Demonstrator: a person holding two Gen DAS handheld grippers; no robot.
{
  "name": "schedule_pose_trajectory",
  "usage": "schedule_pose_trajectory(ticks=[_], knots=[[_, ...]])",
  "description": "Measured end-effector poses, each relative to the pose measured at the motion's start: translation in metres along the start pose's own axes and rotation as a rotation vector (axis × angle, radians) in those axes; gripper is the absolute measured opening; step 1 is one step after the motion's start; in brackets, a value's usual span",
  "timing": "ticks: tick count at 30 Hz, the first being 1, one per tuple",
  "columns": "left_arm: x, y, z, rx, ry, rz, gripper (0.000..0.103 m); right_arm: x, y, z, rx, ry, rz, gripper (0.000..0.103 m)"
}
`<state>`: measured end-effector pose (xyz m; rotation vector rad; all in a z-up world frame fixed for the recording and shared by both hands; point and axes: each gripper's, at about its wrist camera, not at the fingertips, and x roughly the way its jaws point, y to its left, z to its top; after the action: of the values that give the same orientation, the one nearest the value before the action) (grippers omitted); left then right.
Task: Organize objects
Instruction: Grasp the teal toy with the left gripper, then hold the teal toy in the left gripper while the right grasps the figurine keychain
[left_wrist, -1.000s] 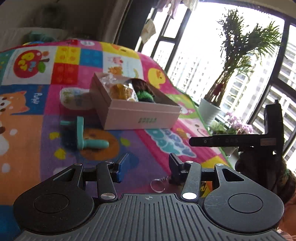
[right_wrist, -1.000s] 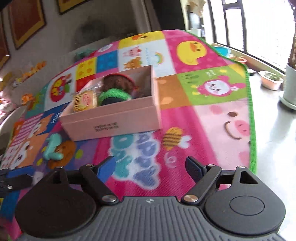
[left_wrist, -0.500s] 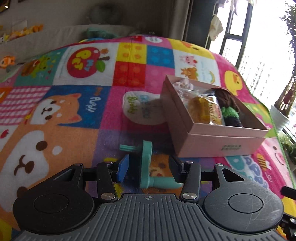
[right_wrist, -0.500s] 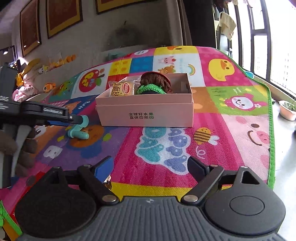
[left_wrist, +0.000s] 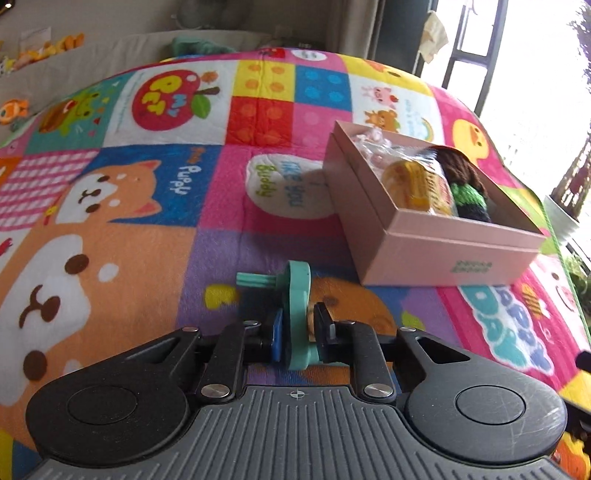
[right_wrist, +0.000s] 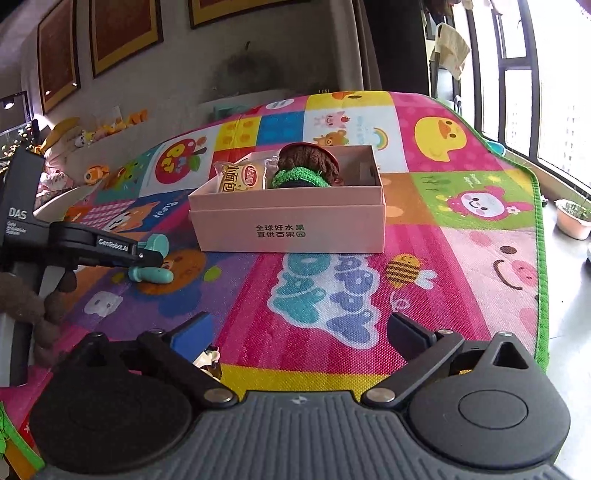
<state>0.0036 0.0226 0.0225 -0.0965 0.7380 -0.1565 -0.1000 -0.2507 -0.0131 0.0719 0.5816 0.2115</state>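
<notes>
A teal plastic toy with a disc and stem (left_wrist: 296, 314) lies on the colourful play mat. My left gripper (left_wrist: 300, 334) has its fingers closed around the disc, touching it on both sides; it also shows in the right wrist view (right_wrist: 147, 254), with the toy (right_wrist: 153, 271) at its tip. A pink open box (left_wrist: 436, 236) stands to the right, holding a yellow snack packet (left_wrist: 417, 184) and a brown-and-green knitted toy (left_wrist: 467, 184). The box also shows in the right wrist view (right_wrist: 291, 225). My right gripper (right_wrist: 299, 336) is open and empty above the mat.
The play mat (left_wrist: 129, 229) covers the floor; its green edge (right_wrist: 539, 258) runs along the right by bare floor and plant pots (right_wrist: 574, 218). Plush toys (right_wrist: 92, 129) line the back wall. A small object (right_wrist: 208, 363) lies under my right gripper's left finger.
My left gripper has moved forward onto the teal toy and closed on its disc. My right gripper has stayed open and drawn back slightly from the box.
</notes>
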Motion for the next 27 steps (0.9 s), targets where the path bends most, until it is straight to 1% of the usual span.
schedule_pose_trajectory(ticks=[4,8,11,14,18,20,22,24,27], knots=[[-0.012,-0.004,-0.011,0.015,0.008,-0.031,0.019,0.001,0.000,0.000,-0.001,0.004,-0.004,0.100],[-0.023,-0.010,-0.021,0.039,0.024,-0.078,0.019,0.002,0.001,0.000,-0.003,0.012,-0.011,0.101],[-0.028,-0.013,-0.027,0.055,0.023,-0.089,0.019,0.003,0.002,0.000,-0.008,0.016,-0.017,0.103],[-0.027,-0.011,-0.029,0.043,0.013,-0.094,0.019,0.005,0.002,0.000,-0.011,0.027,-0.022,0.103],[-0.027,-0.007,-0.031,0.029,0.004,-0.112,0.019,0.000,0.003,0.001,-0.016,0.025,-0.048,0.103],[-0.027,-0.005,-0.032,0.023,-0.002,-0.121,0.019,-0.005,0.008,0.000,-0.031,0.041,-0.023,0.103],[-0.027,-0.005,-0.032,0.017,-0.007,-0.124,0.020,-0.010,0.019,-0.004,-0.069,0.080,0.033,0.103],[-0.028,-0.004,-0.033,0.015,-0.013,-0.126,0.020,-0.012,0.032,-0.010,-0.143,0.124,0.075,0.103],[-0.028,-0.002,-0.035,0.008,-0.022,-0.139,0.020,-0.017,0.051,-0.019,-0.261,0.150,0.074,0.103]])
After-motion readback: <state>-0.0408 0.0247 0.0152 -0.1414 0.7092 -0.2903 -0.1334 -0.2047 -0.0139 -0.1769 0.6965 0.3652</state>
